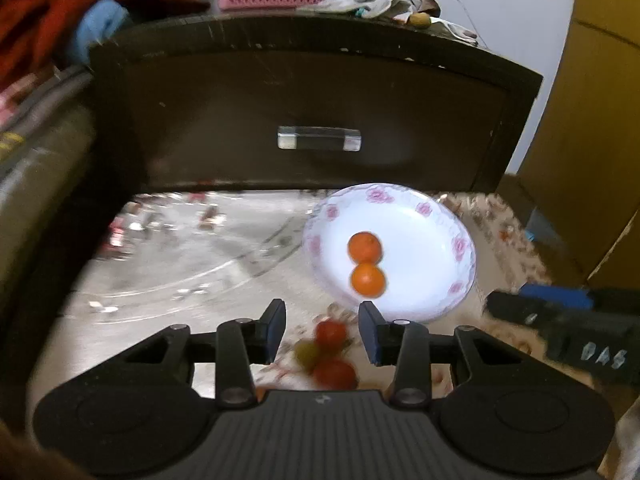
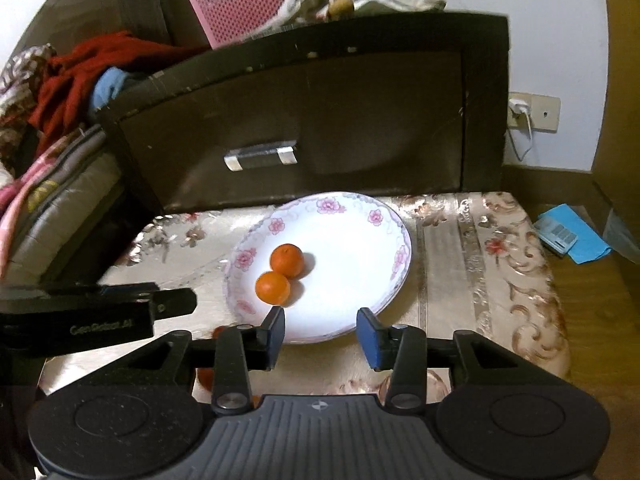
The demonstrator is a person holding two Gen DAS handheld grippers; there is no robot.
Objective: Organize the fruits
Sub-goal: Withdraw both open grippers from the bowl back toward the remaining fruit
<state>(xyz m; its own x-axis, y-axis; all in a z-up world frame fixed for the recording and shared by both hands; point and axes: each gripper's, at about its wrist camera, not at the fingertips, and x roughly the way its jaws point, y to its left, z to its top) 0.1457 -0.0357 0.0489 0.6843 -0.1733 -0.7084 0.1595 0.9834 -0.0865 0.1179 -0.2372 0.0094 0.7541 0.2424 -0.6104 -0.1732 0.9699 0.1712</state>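
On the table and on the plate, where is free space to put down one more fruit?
The plate is mostly bare: its right half, beside the two oranges, is free. The tablecloth between the plate and the table's right edge is also free. It is crowded at the near left, where small red and green fruits lie by the left gripper.

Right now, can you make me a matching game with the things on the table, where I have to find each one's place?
Things:
1. two oranges
2. red and green fruits
3. pink basket
4. blue packet

Places:
A. on top of the dark cabinet
B. on the floor beside the table
C. on the flowered plate
D. on the tablecloth, in front of the plate

Pairs: 1-C, 2-D, 3-A, 4-B
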